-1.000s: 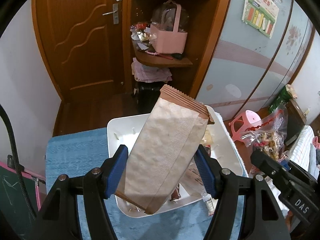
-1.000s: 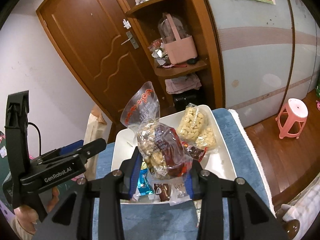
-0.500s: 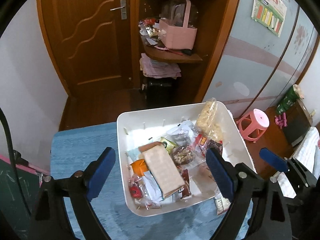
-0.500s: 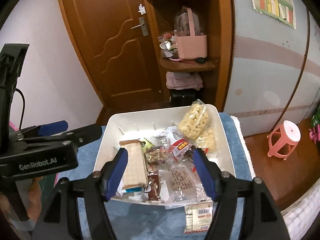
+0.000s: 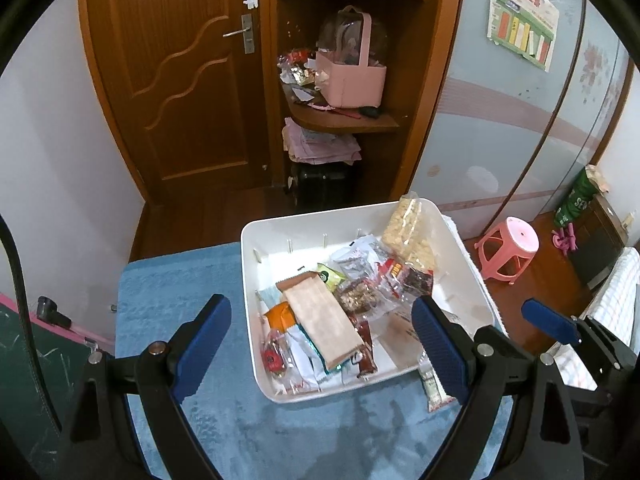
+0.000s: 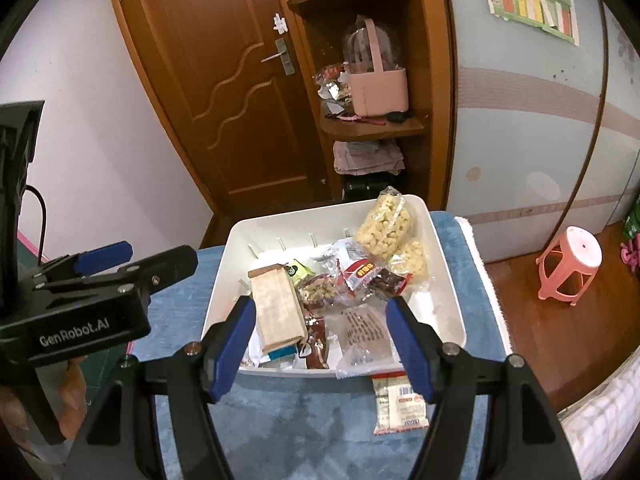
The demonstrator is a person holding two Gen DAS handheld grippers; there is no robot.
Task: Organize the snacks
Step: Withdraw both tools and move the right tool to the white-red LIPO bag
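Now both snacks lie in the bin (image 5: 460,240): the paper bag (image 5: 322,322) flat on the left-hand pile, the clear nut bag (image 6: 324,292) beside it; a second ago each was clamped above the bin. Left gripper (image 5: 324,344) gapes wide and empty; right gripper (image 6: 322,350), jaws just opened, holds nothing; one packet (image 6: 400,404) remains on the blue mat (image 5: 168,292), likely next.

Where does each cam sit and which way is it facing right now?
Left wrist: on the left gripper, angled down at the white bin on the blue mat; its open blue-padded fingers frame the view, right gripper at the right edge.
Right wrist: on the right gripper, angled down at the same bin; its open fingers show, left gripper and a hand at left.
Shared: bin, brown paper bag, wooden door, pink stool.
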